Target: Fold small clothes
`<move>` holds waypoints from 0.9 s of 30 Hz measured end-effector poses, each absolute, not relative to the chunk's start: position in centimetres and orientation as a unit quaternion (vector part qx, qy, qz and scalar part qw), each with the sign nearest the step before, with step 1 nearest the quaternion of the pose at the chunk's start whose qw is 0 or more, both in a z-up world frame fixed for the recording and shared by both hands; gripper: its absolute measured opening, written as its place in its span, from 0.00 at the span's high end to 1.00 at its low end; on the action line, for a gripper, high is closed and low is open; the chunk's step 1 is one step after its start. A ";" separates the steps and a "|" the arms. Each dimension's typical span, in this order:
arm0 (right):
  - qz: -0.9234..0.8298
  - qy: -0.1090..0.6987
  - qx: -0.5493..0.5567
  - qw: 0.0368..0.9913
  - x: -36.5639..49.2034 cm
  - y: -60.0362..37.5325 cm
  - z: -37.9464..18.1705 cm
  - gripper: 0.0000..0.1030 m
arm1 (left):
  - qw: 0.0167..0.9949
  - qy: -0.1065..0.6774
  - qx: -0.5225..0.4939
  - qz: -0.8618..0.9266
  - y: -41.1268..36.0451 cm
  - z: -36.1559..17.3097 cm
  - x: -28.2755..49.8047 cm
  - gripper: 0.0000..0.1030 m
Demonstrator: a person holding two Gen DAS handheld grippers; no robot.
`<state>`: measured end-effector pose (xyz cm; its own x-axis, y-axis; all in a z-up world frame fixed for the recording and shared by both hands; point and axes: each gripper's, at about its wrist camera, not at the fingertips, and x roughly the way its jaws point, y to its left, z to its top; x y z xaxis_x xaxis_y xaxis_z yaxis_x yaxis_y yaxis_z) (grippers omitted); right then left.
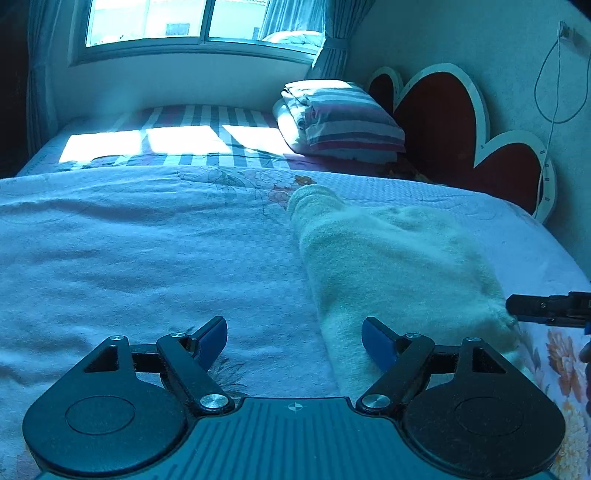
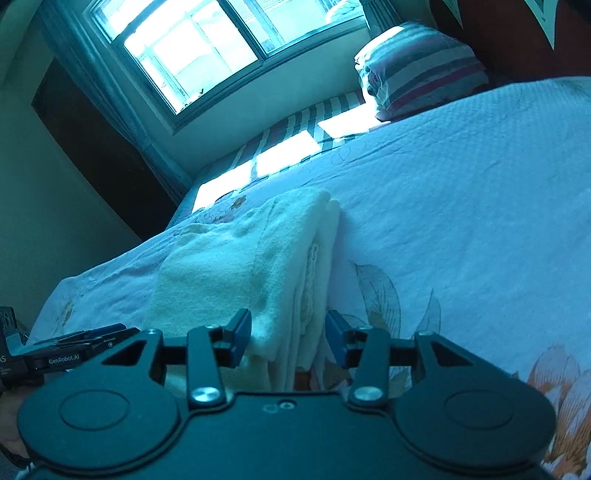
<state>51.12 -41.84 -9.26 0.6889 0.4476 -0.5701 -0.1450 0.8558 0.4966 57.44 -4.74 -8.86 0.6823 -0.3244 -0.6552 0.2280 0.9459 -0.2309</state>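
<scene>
A pale bedspread with faint flower prints covers the bed, and a striped sheet beyond it catches sunlight from the window. A folded striped quilt lies beside a red heart-shaped headboard, with a white cable hanging on the wall.

Sunlit window above a striped bed, red heart-shaped headboard alongside.
</scene>
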 end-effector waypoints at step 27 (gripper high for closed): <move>0.286 0.402 0.326 0.806 55.9 -43.0 -13.0 0.47 | 0.779 0.431 -0.296 -0.346 -3.7 -15.8 65.4 0.42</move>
<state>55.88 -43.03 -13.04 0.5130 0.7237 -0.4616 -0.2002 0.6238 0.7555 65.36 -3.68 -15.80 0.3899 -0.7938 -0.4667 0.2832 0.5856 -0.7595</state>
